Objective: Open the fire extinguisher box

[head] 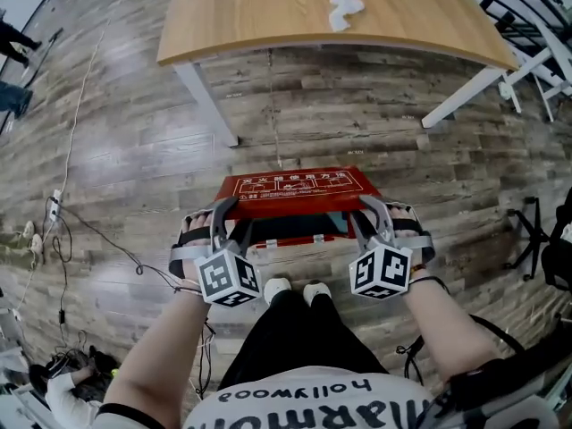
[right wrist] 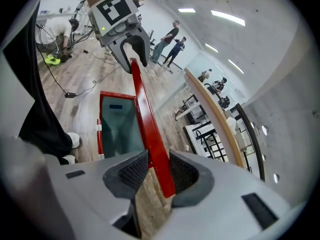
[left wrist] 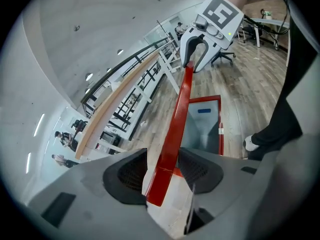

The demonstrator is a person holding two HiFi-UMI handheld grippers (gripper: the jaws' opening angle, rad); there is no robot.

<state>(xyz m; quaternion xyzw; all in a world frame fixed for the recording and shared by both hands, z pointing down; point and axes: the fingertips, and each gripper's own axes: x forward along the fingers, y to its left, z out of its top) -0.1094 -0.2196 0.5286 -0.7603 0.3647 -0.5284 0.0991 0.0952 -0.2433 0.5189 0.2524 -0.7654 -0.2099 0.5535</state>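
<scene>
I see an open-plan office or lab: wood-plank floor [head: 134, 141], a long wooden worktop [head: 268, 12] on white legs. An office chair [left wrist: 225, 59] stands beyond, people [right wrist: 172, 36] under strip lights [right wrist: 227, 16].

A crumpled white cloth [head: 345, 12] lies on the wooden table [head: 250, 12] standing on the plank floor [head: 357, 114].

Bright even indoor light, fisheye-warped edges

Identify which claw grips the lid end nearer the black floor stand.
The right claw: it clamps the red lid at the end toward the black stand; the left claw clamps the opposite end.
</scene>
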